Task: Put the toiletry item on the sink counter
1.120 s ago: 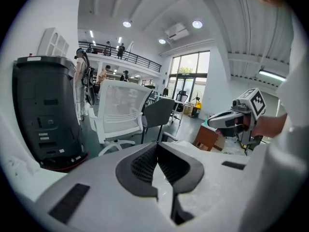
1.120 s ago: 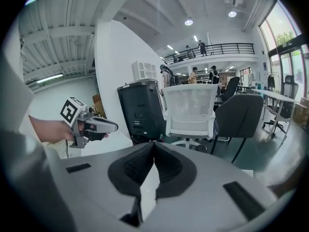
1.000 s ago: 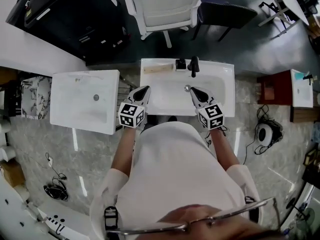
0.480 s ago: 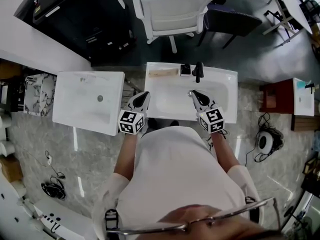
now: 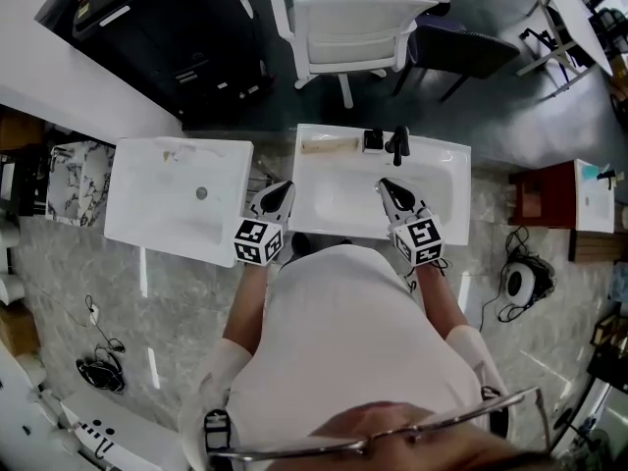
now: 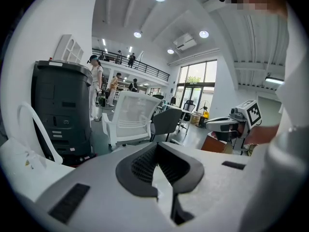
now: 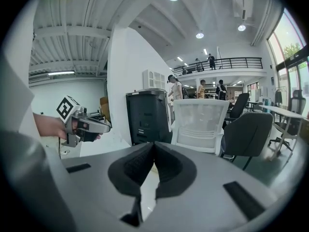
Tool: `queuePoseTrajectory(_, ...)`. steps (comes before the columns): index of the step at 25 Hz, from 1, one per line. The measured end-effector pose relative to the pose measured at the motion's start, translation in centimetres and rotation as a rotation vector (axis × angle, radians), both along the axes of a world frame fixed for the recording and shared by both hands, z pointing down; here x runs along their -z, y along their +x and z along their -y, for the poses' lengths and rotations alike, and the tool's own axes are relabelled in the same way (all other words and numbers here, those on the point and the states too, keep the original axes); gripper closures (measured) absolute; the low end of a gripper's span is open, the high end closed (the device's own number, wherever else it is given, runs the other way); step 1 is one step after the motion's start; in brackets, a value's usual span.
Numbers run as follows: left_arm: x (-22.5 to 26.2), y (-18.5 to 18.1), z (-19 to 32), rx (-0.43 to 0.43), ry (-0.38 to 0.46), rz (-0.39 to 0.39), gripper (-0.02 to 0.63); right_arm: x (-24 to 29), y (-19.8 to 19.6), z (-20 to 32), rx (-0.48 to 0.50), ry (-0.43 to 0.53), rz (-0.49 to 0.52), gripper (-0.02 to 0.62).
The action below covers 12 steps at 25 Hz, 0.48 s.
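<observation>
A white sink point(image 5: 444, 165) stands in front of me, with a dark faucet point(image 5: 399, 143) at its back rim. A long beige toiletry item point(image 5: 329, 145) lies on the back counter strip, left of the faucet. My left gripper point(image 5: 283, 188) hovers at the sink's front left corner, my right gripper point(image 5: 387, 183) over the basin's front part. Both are shut, with nothing between the jaws. In the left gripper view the pads point(image 6: 145, 166) meet at the tip, and likewise in the right gripper view the pads point(image 7: 137, 168) close together. Both grippers point level, away from the item.
A second white sink point(image 5: 157, 214) stands to the left. Behind the sinks are a white chair point(image 5: 358, 27), a dark chair point(image 5: 461, 42) and a black cabinet point(image 5: 147, 37). A red-brown cabinet point(image 5: 545, 189) is at the right. Cables lie on the floor point(image 5: 103, 371).
The head view has shifted, so the sinks sit a little lower and further right in the frame. Both grippers stay shut and keep nearly the same place at the sink's front.
</observation>
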<state>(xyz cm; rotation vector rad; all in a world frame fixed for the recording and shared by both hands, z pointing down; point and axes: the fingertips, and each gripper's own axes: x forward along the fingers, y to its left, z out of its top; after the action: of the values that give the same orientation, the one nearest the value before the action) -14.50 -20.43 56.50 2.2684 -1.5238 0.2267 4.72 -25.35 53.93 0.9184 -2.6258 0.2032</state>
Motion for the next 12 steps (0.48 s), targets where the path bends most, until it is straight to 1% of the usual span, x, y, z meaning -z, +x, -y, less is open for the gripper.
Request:
queuePoseTrajectory(8, 0.3, -1.5, -0.6, -0.016, 0.000, -0.001, 0.601, 0.7, -1.3, -0.4, -0.016, 0.006, 0.001, 0.589)
queuePoseTrajectory(12, 0.1, -2.0, -1.0, -0.019, -0.005, -0.014, 0.601, 0.9, -1.6, -0.7, -0.028, 0.011, 0.004, 0.589)
